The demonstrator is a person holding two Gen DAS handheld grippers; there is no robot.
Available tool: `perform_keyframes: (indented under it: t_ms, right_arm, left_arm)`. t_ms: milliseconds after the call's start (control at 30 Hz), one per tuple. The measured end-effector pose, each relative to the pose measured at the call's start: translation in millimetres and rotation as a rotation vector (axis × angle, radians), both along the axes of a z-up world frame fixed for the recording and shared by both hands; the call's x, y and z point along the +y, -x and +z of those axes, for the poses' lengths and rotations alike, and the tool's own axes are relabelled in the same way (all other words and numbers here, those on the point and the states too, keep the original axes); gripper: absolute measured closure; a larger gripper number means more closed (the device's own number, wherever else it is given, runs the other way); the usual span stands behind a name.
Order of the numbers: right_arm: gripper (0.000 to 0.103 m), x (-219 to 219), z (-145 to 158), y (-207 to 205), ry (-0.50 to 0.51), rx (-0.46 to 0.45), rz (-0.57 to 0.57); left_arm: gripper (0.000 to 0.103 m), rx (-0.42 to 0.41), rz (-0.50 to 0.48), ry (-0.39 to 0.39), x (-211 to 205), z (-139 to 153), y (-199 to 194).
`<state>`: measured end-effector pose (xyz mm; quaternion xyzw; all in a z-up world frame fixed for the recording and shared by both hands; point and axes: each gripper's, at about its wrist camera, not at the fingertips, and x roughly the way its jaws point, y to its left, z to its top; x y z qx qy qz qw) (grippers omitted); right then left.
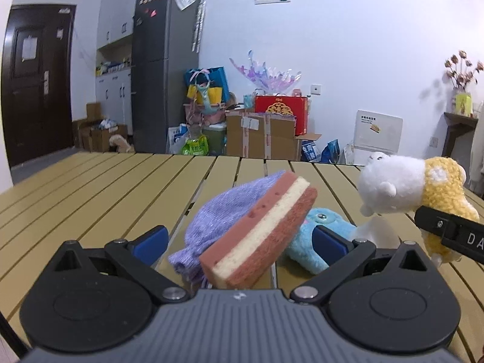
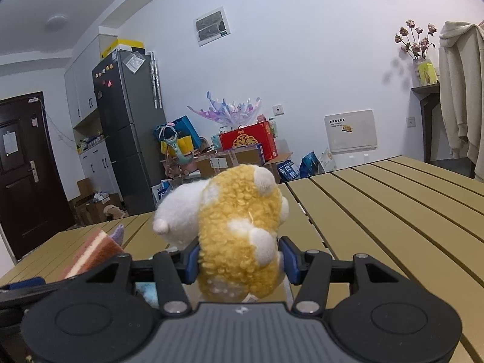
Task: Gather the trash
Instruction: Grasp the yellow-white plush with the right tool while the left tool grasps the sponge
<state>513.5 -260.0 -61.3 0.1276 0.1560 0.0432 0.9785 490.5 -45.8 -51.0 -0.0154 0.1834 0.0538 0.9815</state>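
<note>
A pink-and-cream layered sponge [image 1: 260,230] leans tilted on a purple knitted cloth [image 1: 224,214] on the slatted table [image 1: 90,187]. A blue plush toy [image 1: 323,236] lies behind the sponge on the right. My left gripper [image 1: 242,242] is open, its blue pads either side of the sponge and apart from it. My right gripper [image 2: 239,257] is shut on a yellow-and-white plush toy [image 2: 239,230] and holds it over the table; the toy also shows in the left wrist view [image 1: 417,187]. The sponge's corner [image 2: 90,254] shows at the right wrist view's left.
The yellow-brown table [image 2: 393,211] stretches to the right. Beyond its far edge stand a grey fridge [image 1: 163,75], cardboard boxes [image 1: 263,136], a red gift box [image 1: 281,109] and bags on the floor. A coat [image 2: 459,84] hangs at the right.
</note>
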Motion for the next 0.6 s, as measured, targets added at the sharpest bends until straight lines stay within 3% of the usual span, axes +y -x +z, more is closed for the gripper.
perform_keyframes:
  t_ms: [100, 167, 300, 333, 600]
  right_arm:
    - [0.051, -3.3, -1.9, 0.2, 0.006, 0.008, -0.004]
    - [0.051, -4.9, -2.7, 0.2, 0.005, 0.012, -0.008]
    - [0.051, -8.5, -4.6, -1.9, -0.015, 0.012, -0.015]
    - [0.051, -8.9, -4.9, -2.4, -0.02, 0.013, -0.015]
    - [0.051, -10.3, -3.6, 0.3, -0.036, -0.008, -0.006]
  left_arm:
    - [0.0, -0.011, -0.015, -0.033, -7.8, 0.5, -7.2]
    - [0.006, -0.003, -0.029, -0.051, -11.5, -1.6, -11.3]
    - [0.046, 0.053, -0.038, -0.068, -18.5, -8.2, -20.8]
    - [0.052, 0.061, -0.044, -0.074, -19.0, -10.5, -21.4]
    - [0.07, 0.026, -0.047, -0.063, -16.9, -9.9, -9.9]
